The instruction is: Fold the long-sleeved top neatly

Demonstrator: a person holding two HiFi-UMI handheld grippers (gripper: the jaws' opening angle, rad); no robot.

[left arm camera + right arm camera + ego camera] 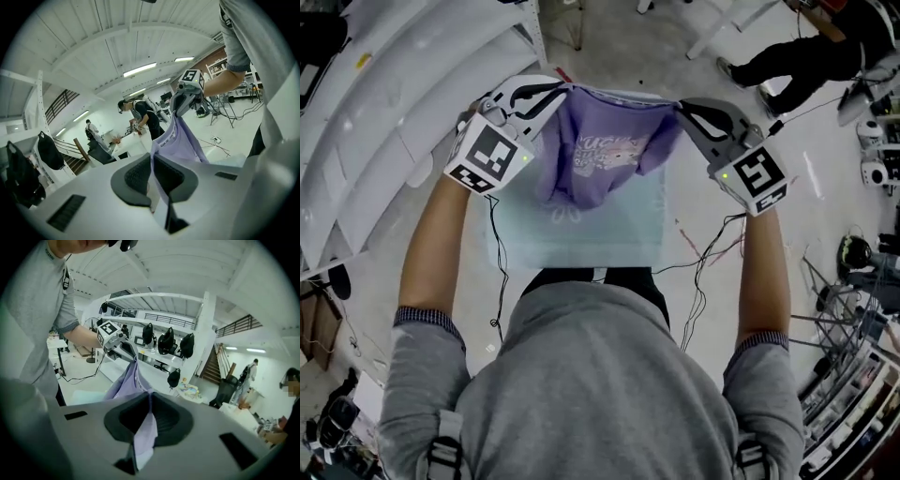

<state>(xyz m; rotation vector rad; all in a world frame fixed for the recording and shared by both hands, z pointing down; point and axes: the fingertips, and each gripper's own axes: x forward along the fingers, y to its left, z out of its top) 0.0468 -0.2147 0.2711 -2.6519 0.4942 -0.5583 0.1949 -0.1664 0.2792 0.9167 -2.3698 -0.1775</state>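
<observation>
Both my arms reach forward; left gripper (pixel 546 97) and right gripper (pixel 686 112) pinch the soft lilac top (pixel 600 155), stretched between them.

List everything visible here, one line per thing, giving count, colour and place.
Long-sleeved top: one, lilac with a printed front, hanging between the two grippers above the mat.
Mat: one, pale blue-green, below the top.
Cables: several, black, trailing on either side of the mat.
Bystander: one in the head view, dark clothes, top right.
Left gripper: one, white and black, shut on one upper corner of the top.
Right gripper: one, white and black, shut on the other upper corner.
Sweatshirt: one, grey, on the person, bottom of the head view.
</observation>
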